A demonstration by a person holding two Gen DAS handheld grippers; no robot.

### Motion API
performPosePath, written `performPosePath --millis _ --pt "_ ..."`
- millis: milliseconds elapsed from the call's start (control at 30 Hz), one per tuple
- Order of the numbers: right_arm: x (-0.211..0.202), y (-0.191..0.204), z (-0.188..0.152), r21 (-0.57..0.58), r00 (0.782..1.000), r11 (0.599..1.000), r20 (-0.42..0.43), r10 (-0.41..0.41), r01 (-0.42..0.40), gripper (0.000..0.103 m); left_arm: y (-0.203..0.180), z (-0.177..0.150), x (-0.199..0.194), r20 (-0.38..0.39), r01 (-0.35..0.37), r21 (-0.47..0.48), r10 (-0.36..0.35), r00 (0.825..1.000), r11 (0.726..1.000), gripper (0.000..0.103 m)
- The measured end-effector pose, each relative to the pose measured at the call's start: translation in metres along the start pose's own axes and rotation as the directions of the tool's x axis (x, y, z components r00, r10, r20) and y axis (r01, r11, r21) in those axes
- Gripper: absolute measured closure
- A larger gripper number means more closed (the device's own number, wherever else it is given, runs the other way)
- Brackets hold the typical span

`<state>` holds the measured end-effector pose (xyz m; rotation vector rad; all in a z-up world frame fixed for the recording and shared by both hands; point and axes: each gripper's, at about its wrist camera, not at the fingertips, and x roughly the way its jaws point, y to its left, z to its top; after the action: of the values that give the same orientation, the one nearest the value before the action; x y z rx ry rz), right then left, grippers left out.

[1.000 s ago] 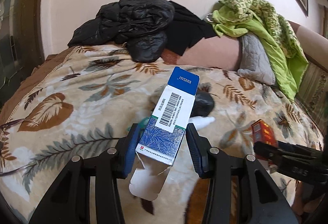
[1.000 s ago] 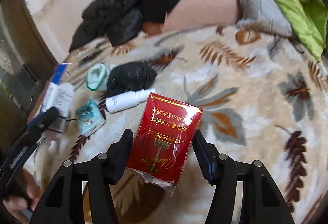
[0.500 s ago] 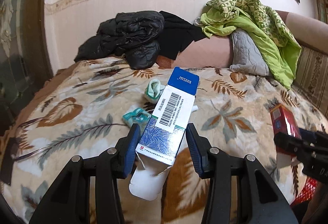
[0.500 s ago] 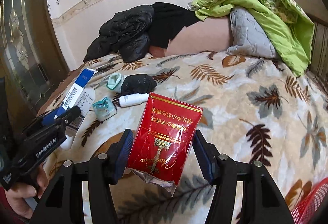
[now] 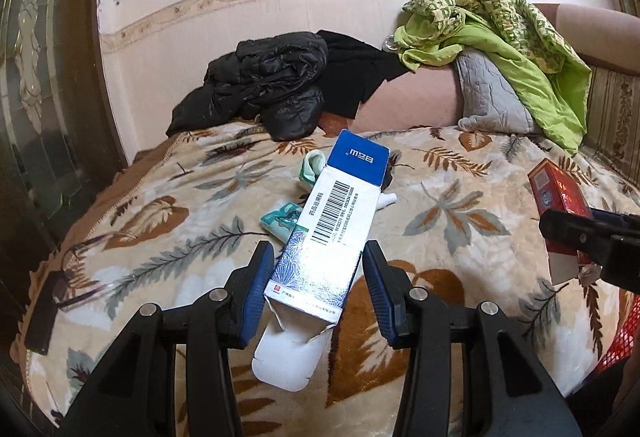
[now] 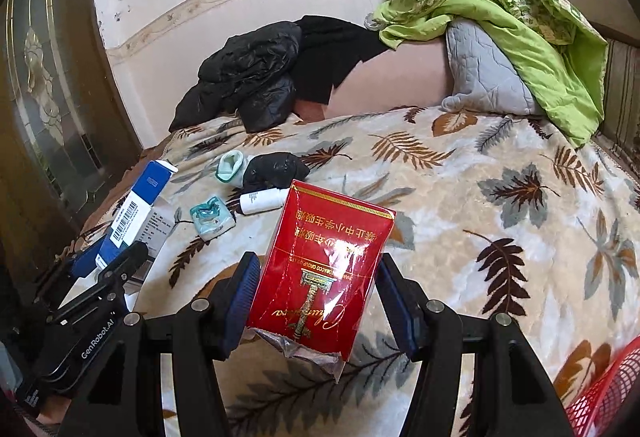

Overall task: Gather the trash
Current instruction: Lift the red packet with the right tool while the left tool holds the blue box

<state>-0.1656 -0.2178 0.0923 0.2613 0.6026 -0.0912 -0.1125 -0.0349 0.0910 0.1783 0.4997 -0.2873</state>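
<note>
My left gripper (image 5: 316,289) is shut on a long blue and white carton (image 5: 332,221) with a barcode, its lower flap open, held above the bed. My right gripper (image 6: 316,297) is shut on a red cigarette pack (image 6: 324,265) in torn clear wrap. The red pack also shows at the right edge of the left wrist view (image 5: 560,205), and the carton at the left of the right wrist view (image 6: 136,213). On the leaf-patterned blanket (image 6: 460,205) lie a white tube (image 6: 262,201), a teal wrapper (image 6: 210,219), a crumpled black bag (image 6: 276,169) and a pale green cup-like piece (image 6: 228,165).
A red mesh basket (image 6: 608,393) sits at the lower right, off the bed's edge. Black jackets (image 5: 268,77), a grey pillow (image 5: 492,93) and a green quilt (image 5: 500,25) are piled at the headboard. A dark glass door (image 5: 32,77) stands at the left.
Both grippers have pulled back and up from the bed with their items held. More of the wall and the red basket have come into view.
</note>
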Motion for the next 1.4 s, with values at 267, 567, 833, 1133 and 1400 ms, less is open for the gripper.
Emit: performPosePath --millis 267,567,833,1133,1400 --pt "0.006 0.008 0.0 -0.023 1.0 1.0 -0.004 0.001 -0.001 0.04 0.001 0.001 0.005 -0.005 0.009 -0.001 -0.009 1.0 1.0 0.058" --pt "0.009 0.01 0.0 -0.026 1.0 1.0 -0.008 0.003 -0.003 0.04 0.002 0.002 0.006 -0.008 0.009 -0.003 -0.009 1.0 1.0 0.058" --pt "0.008 0.007 0.0 -0.013 1.0 1.0 -0.004 0.004 -0.004 0.04 -0.001 0.001 0.01 -0.012 0.009 0.004 -0.009 1.0 1.0 0.058" --pt "0.007 0.005 0.0 -0.01 1.0 1.0 -0.003 0.007 -0.007 0.04 -0.002 -0.003 0.014 -0.017 0.009 0.006 -0.008 1.0 1.0 0.058" --pt "0.007 0.005 -0.001 -0.01 1.0 1.0 -0.004 0.008 -0.008 0.04 -0.004 -0.006 0.016 -0.019 0.012 0.011 -0.012 1.0 1.0 0.058"
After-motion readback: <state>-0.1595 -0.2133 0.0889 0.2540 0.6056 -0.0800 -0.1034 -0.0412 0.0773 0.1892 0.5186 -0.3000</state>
